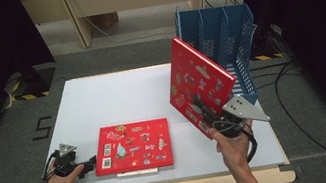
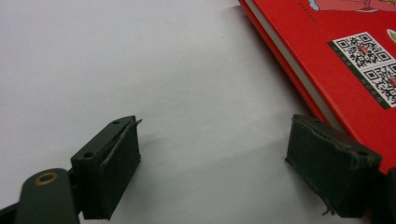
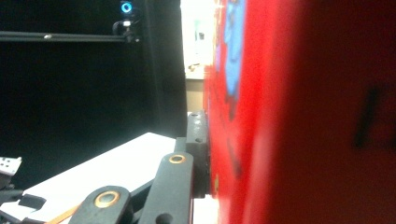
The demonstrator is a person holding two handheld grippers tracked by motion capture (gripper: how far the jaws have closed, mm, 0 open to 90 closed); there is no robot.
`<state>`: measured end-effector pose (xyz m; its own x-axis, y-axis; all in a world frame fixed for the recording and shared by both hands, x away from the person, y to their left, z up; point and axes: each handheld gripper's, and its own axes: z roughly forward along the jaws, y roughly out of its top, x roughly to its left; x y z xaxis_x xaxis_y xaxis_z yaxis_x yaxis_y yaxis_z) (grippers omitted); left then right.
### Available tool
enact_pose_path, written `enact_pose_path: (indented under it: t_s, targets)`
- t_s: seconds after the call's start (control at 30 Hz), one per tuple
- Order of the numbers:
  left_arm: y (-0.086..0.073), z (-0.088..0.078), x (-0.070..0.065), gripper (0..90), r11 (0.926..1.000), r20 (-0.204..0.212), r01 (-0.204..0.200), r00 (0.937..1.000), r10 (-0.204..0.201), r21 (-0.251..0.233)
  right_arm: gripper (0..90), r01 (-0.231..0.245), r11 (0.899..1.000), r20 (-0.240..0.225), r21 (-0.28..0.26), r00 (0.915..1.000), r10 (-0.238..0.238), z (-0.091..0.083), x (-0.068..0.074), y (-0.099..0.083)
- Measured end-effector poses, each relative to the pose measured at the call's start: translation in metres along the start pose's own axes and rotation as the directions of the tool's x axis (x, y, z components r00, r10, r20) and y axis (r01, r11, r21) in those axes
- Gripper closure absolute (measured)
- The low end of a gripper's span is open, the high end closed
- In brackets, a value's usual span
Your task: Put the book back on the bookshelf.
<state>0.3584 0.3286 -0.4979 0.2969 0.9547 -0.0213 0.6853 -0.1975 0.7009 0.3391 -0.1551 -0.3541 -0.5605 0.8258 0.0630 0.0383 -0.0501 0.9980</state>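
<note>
Right gripper [image 1: 203, 109] clamps the lower edge of a red book [image 1: 199, 85], which it holds tilted up above the desk [image 1: 116, 97], cover toward the camera. Just behind the book stands a blue file rack [image 1: 228, 39] at the desk's far right corner, its slots facing the book. Left gripper [image 1: 91, 161] rests on the desk near the front left, its jaws apart and gripping nothing, just beside the left edge of a second red book [image 1: 132, 146] lying flat.
</note>
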Motion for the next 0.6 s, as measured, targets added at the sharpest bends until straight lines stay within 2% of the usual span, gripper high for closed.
enact_pose_path:
  t_s: [0.03, 0.13, 0.2, 0.37, 0.6]
  targets:
    - [0.000, 0.000, 0.000, 15.9, 1.0000, 0.001, 0.001, 1.0000, -0.001, 0.000, 79.8, -0.009, 1.000, 0.008, 0.004, 0.9999, 0.009, -0.003, -0.002, 0.001]
    - [0.000, 0.000, 0.000, 15.8, 1.0000, 0.002, 0.001, 1.0000, -0.001, 0.000, 79.8, 0.011, 1.000, 0.044, 0.007, 0.9990, -0.011, -0.008, -0.009, 0.003]
    - [0.000, 0.000, 0.000, 15.8, 1.0000, 0.002, 0.001, 1.0000, -0.001, -0.001, 79.8, -0.005, 1.000, 0.057, 0.016, 0.9984, 0.004, -0.013, -0.012, 0.004]
    - [0.000, 0.000, 0.000, 15.8, 1.0000, 0.001, 0.001, 1.0000, -0.001, 0.000, 79.8, -0.002, 1.000, 0.095, 0.007, 0.9955, 0.001, -0.021, -0.022, 0.006]
    - [0.002, 0.000, -0.001, 16.2, 0.9999, -0.005, 0.002, 1.0000, -0.002, -0.011, 79.8, -0.011, 1.000, 0.168, -0.002, 0.9857, 0.011, -0.024, -0.042, 0.011]
